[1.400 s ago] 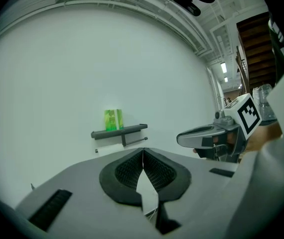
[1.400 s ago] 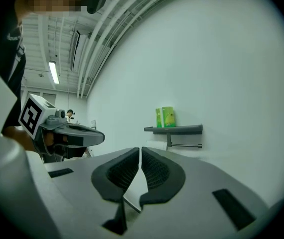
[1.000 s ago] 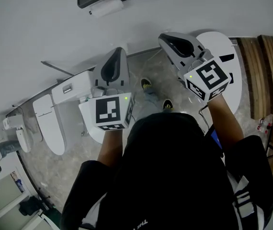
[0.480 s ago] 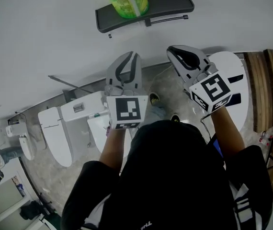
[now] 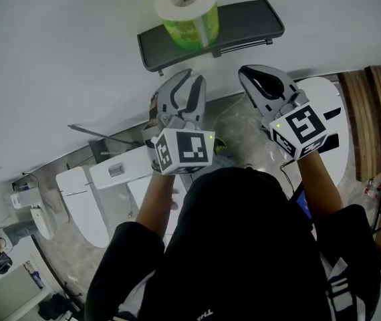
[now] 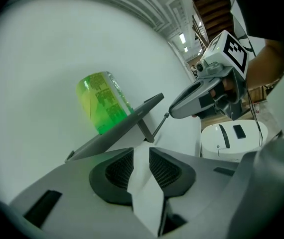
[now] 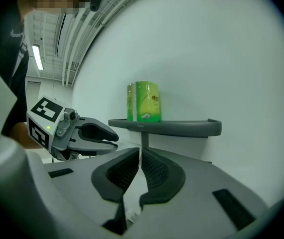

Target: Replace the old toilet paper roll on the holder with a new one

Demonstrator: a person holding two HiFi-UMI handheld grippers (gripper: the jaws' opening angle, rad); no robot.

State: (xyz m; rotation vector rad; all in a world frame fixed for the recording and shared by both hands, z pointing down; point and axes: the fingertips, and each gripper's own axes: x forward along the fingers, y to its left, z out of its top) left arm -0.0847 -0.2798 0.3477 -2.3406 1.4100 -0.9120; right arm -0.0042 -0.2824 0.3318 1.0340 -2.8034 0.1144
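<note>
- My left gripper [image 5: 182,80]: its jaws have just been opening and stand a narrow gap apart, with nothing between them.
- My right gripper [image 5: 252,72]: its jaws are closed together and empty.
- The toilet paper roll [image 5: 189,12], in green wrap, stands upright on the dark shelf [image 5: 250,20] at 12 o'clock from my left jaws, apart from both grippers.
- A thin bar [image 5: 244,45] runs under the shelf, which is fixed to the white wall [image 5: 57,52].
- A toilet [image 5: 83,196] sits on the floor at 8 o'clock.
</note>
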